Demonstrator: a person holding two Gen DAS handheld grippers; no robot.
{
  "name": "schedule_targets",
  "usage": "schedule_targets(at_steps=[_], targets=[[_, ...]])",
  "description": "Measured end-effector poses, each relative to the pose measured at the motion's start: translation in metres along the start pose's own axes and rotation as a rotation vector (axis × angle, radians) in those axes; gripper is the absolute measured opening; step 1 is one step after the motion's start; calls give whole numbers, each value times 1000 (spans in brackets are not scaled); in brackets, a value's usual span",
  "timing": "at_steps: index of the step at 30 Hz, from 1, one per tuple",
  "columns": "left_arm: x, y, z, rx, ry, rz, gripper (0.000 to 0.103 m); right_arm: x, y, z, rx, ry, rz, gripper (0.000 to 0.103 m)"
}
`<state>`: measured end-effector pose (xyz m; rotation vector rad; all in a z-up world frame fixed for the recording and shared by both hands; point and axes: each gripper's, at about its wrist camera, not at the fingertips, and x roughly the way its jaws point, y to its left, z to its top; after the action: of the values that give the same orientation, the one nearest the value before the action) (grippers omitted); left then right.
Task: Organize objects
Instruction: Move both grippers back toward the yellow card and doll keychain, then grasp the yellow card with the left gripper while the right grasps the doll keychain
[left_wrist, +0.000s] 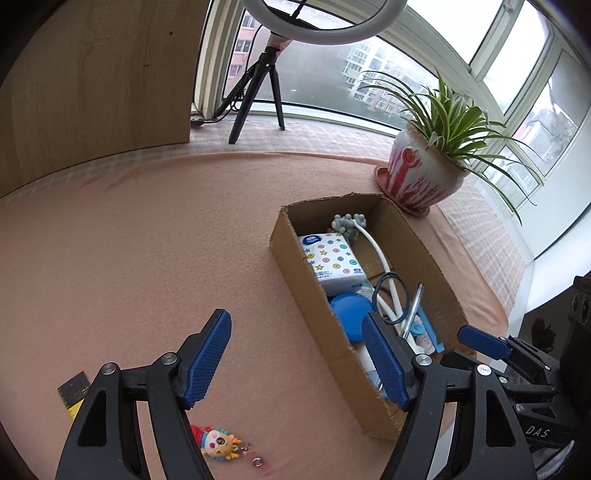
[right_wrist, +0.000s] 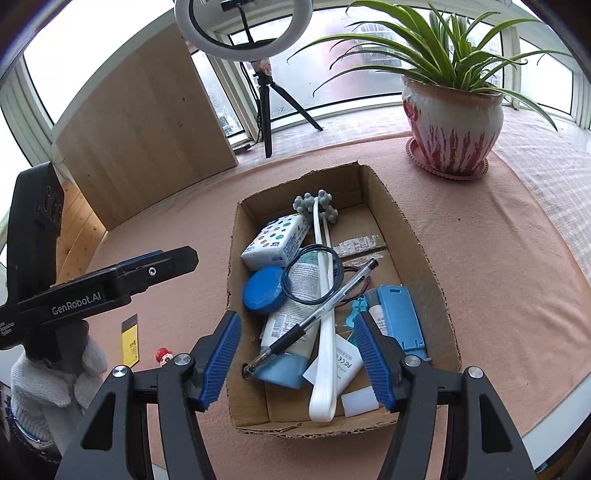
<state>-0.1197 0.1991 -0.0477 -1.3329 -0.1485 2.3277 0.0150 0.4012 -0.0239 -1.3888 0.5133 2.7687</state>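
A cardboard box (right_wrist: 424, 266) on the pink cloth holds a tissue pack (right_wrist: 275, 242), a blue round tin (right_wrist: 263, 290), a white massager stick (right_wrist: 325, 306), a pen (right_wrist: 321, 308), a tube (right_wrist: 291, 325) and a blue case (right_wrist: 400, 317). My right gripper (right_wrist: 295, 360) is open and empty above the box's near end. My left gripper (left_wrist: 297, 362) is open and empty left of the box (left_wrist: 291, 254). A clown keychain (left_wrist: 218, 443) lies on the cloth under the left gripper; it also shows in the right wrist view (right_wrist: 164, 356). A yellow-black card (right_wrist: 130, 341) lies beside it.
A potted spider plant (right_wrist: 452, 114) stands behind the box on the right. A ring light on a tripod (right_wrist: 267, 107) and a wooden panel (right_wrist: 140, 125) stand at the back by the window. The table edge runs close on the right.
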Motion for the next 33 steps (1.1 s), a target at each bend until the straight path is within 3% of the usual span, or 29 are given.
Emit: schedule_targets(at_steps=[11, 17, 25, 33], targets=[[-29, 104, -48, -181, 46, 123, 76, 18, 58, -12, -74, 46, 105, 60], [-31, 145, -71, -264, 80, 166, 76, 46, 98, -24, -144, 131, 164, 60], [-18, 170, -89, -311, 132, 241, 77, 92, 142, -47, -293, 237, 136, 60], [-14, 172, -94, -308, 134, 309, 77, 117, 151, -50, -333, 279, 116, 60]])
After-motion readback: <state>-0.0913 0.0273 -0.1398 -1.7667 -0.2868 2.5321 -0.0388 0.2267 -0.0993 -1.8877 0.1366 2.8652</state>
